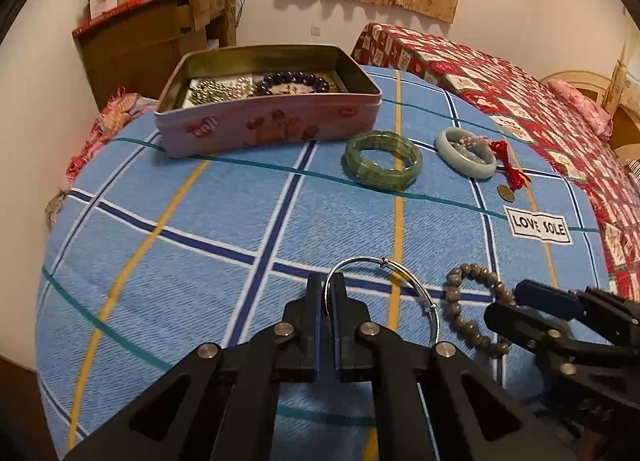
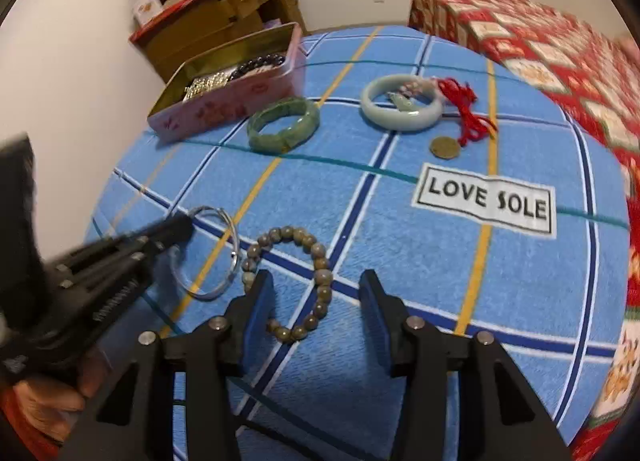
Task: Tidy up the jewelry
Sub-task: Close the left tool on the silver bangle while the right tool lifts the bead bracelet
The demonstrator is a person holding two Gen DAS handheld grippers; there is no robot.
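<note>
Left gripper (image 1: 329,293) clamped on silver bangle (image 1: 400,265) at its 9 o'clock edge, pads pressed together over the wire. Right gripper (image 2: 316,293) spread wide, poised over bead bracelet (image 2: 292,281), left finger (image 2: 260,293) just beside the beads at their 8 o'clock. Bangle and bead bracelet side by side on blue plaid cloth (image 1: 240,221), bangle at 9 o'clock of the beads. Farther off at 12 o'clock, pink tin (image 1: 264,121), open, with dark bead bracelet (image 1: 296,81) and pale metal chain (image 1: 216,91) inside. Just beside the tin at its 4 o'clock, green segmented bangle (image 1: 382,159). At 3 o'clock of that, pale jade bangle (image 1: 466,153) with small pink beads (image 2: 414,86) lying over its ring. Touching it at 3 o'clock, red cord (image 1: 510,165) with coin (image 2: 445,148). White "LOVE SOLE" label (image 2: 486,199) at 6 o'clock of the coin.
</note>
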